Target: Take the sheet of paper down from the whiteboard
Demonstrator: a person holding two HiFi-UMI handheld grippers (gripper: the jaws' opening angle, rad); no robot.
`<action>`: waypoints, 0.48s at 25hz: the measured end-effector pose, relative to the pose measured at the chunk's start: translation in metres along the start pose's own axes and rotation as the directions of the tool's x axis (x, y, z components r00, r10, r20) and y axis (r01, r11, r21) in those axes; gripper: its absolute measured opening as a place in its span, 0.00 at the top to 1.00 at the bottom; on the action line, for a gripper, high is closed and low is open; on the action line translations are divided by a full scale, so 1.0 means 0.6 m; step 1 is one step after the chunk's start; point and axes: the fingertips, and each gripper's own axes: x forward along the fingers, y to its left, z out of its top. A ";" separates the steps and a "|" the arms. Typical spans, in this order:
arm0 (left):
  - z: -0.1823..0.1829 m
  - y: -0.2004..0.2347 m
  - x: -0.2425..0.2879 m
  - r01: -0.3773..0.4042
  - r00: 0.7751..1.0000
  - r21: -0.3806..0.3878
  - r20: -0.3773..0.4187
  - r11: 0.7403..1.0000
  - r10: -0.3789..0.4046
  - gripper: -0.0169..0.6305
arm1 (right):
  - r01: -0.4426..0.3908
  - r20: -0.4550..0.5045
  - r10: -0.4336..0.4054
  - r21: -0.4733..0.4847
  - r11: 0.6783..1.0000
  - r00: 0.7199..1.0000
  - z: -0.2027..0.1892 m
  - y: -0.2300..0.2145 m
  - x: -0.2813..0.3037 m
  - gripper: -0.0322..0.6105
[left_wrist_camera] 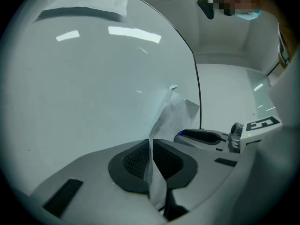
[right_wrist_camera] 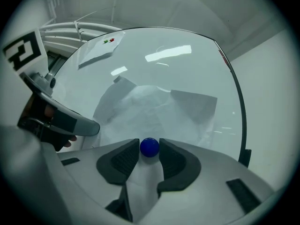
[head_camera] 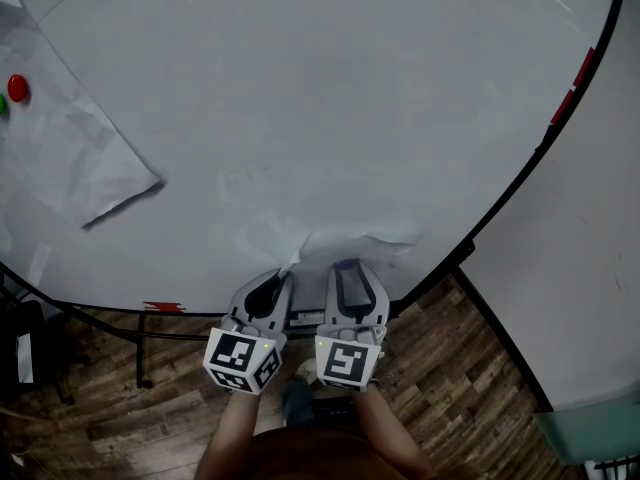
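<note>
**Left gripper view shows the paper pinched; the right gripper is on a blue magnet**

Head view: both grippers meet the whiteboard at its lower edge, side by side. There a crumpled sheet of paper bulges off the whiteboard's surface.

The left gripper has its jaws nearly together, and its pads are clamped on a thin fold of that sheet, which rises from between them toward the whiteboard.

The right gripper stands with its jaws well apart. A blue magnet sits between their tips, and both pads look to be against its sides. The magnet rests on the sheet, low on the whiteboard, and paper runs down between the jaws beneath it.

A second sheet hangs at the whiteboard's upper left corner. A red magnet and a green magnet lie on it.
</note>
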 end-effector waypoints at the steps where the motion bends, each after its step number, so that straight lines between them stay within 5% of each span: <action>1: 0.000 0.000 0.001 0.000 1.000 0.001 -0.002 1.000 0.000 0.91 | 0.000 -0.010 0.000 0.004 1.000 1.000 -0.001 0.000 -0.001 0.74; 12: -0.002 0.000 0.004 0.020 1.000 -0.045 -0.007 0.999 -0.021 0.94 | -0.028 -0.029 0.028 0.011 1.000 0.999 -0.003 -0.002 -0.001 0.74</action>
